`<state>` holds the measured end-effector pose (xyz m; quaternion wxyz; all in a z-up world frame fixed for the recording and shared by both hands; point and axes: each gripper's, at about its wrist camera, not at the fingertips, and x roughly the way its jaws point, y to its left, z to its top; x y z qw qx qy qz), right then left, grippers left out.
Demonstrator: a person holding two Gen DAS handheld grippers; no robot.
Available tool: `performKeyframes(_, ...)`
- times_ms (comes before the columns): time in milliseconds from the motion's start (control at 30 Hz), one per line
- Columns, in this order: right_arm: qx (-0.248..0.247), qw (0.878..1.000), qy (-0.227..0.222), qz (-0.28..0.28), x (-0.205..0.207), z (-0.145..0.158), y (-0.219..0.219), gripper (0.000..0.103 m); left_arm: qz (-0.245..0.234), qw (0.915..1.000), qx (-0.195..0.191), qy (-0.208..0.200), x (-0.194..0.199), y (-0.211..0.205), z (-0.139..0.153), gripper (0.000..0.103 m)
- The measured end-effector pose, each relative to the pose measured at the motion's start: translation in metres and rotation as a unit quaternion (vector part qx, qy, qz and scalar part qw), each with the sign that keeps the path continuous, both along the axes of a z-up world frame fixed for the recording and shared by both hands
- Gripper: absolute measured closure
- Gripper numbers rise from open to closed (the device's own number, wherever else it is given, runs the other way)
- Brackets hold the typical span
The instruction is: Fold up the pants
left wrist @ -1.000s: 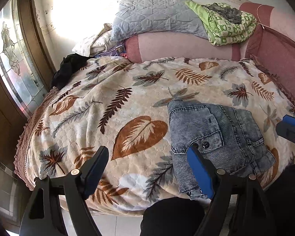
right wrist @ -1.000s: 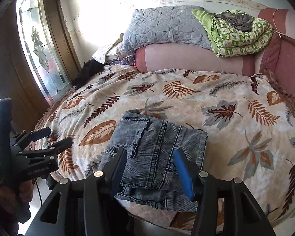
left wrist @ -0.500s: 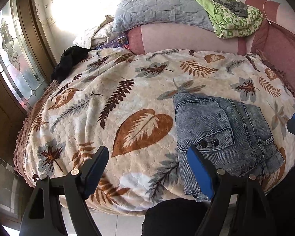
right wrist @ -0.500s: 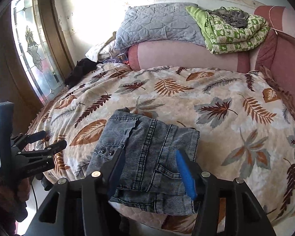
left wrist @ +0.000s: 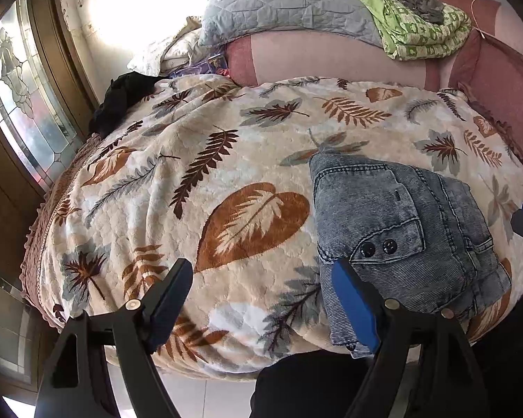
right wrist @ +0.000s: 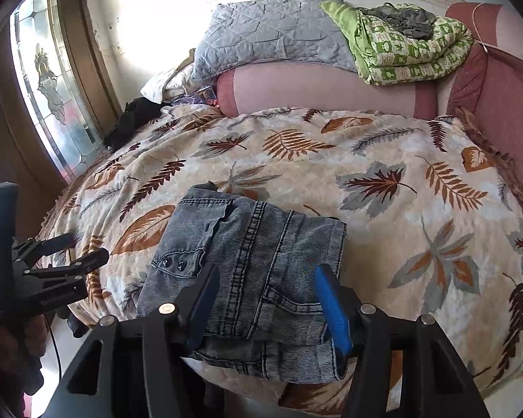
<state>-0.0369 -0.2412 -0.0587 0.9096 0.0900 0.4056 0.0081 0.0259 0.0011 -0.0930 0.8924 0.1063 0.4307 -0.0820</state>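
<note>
Left view: left gripper [left wrist: 261, 299] wide apart, holding nothing; folded pants [left wrist: 401, 233] lie near the bed [left wrist: 198, 160] edge.
Right view: right gripper [right wrist: 265, 299] apart, empty, over pants [right wrist: 254, 261].
Tip: press the 2 layers flat, gently.

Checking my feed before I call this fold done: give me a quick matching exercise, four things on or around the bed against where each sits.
Things:
1. folded jeans
2. green quilt
3. black garment
4. grey quilted pillow

Places:
A. far left edge of the bed, by the glass door
B. near edge of the leaf blanket
C. on the headboard, left of the green one
D. on the headboard, right end

Pairs: 1-B, 2-D, 3-A, 4-C
</note>
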Motion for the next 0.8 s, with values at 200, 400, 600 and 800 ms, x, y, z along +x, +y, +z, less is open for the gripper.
performKeyframes(200,-0.001,1.000,0.001,-0.010,0.001,-0.002,-0.005,0.039,0.001,1.0000,0.000,0.005,0.002,0.000,-0.004,0.021)
performKeyframes(400,0.002,1.000,0.008,-0.022,0.001,-0.006,-0.012,0.038,0.001,0.9999,0.000,0.010,0.004,-0.002,-0.008,0.021)
performKeyframes(600,-0.004,1.000,0.015,-0.022,0.004,-0.010,-0.010,0.037,0.002,0.9999,-0.001,0.015,0.006,-0.002,-0.011,0.021)
performKeyframes(800,-0.004,1.000,0.014,-0.022,0.004,-0.011,-0.011,0.037,0.006,0.9998,-0.008,0.017,0.007,0.001,-0.013,0.021)
